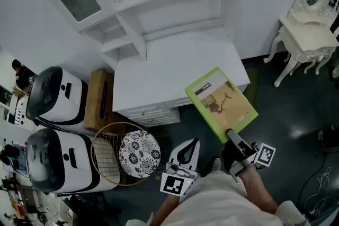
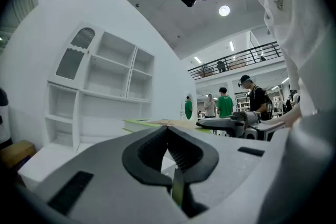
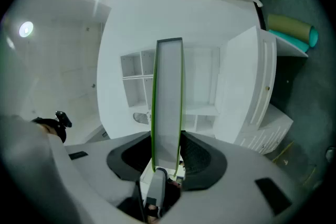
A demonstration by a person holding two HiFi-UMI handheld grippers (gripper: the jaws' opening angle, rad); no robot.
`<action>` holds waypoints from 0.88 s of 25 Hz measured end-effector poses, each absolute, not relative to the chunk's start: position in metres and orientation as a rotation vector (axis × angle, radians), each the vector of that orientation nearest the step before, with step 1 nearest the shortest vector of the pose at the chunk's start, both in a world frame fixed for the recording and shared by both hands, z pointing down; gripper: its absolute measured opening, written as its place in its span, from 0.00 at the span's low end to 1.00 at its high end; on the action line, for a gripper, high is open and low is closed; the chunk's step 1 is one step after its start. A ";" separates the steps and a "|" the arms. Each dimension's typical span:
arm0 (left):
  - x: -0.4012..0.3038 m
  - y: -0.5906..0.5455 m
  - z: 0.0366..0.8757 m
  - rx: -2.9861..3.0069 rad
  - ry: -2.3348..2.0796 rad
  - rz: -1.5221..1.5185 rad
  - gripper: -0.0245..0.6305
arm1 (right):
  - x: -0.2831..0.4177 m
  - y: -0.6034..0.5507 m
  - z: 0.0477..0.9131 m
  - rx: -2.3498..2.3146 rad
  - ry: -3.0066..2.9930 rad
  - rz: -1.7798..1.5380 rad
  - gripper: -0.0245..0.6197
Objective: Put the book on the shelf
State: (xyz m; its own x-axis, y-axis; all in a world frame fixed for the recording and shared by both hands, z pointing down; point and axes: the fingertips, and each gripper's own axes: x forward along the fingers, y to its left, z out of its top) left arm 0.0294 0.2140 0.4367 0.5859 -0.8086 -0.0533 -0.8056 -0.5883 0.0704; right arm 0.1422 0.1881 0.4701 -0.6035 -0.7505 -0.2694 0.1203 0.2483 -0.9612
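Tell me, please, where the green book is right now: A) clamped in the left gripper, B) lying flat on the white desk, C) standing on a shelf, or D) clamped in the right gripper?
D: the green book stands edge-on between the jaws of the right gripper, which press on both its covers.

book (image 1: 222, 103) cover print too small

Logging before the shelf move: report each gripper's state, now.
Left gripper: closed, nothing between its jaws.
Right gripper: closed on the green book.
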 end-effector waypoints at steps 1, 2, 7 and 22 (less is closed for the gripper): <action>0.030 0.215 0.437 2.761 -1.409 -0.122 0.04 | 0.142 0.189 0.470 -0.583 1.768 -1.453 0.30; 0.030 0.215 0.437 2.758 -1.410 -0.121 0.04 | 0.141 0.189 0.470 -0.584 1.772 -1.455 0.30; 0.026 0.220 0.437 2.744 -1.421 -0.121 0.04 | 0.136 0.194 0.467 -0.575 1.782 -1.455 0.30; 0.024 0.224 0.444 2.750 -1.416 -0.097 0.04 | 0.129 0.197 0.472 -0.575 1.815 -1.459 0.30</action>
State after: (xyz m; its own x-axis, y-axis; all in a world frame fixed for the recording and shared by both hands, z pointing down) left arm 0.0241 0.2243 0.4442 0.5796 -0.8142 -0.0342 -0.8113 -0.5804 0.0699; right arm 0.1290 0.1971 0.4716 -0.6371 -0.7263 -0.2581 0.0960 0.2574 -0.9615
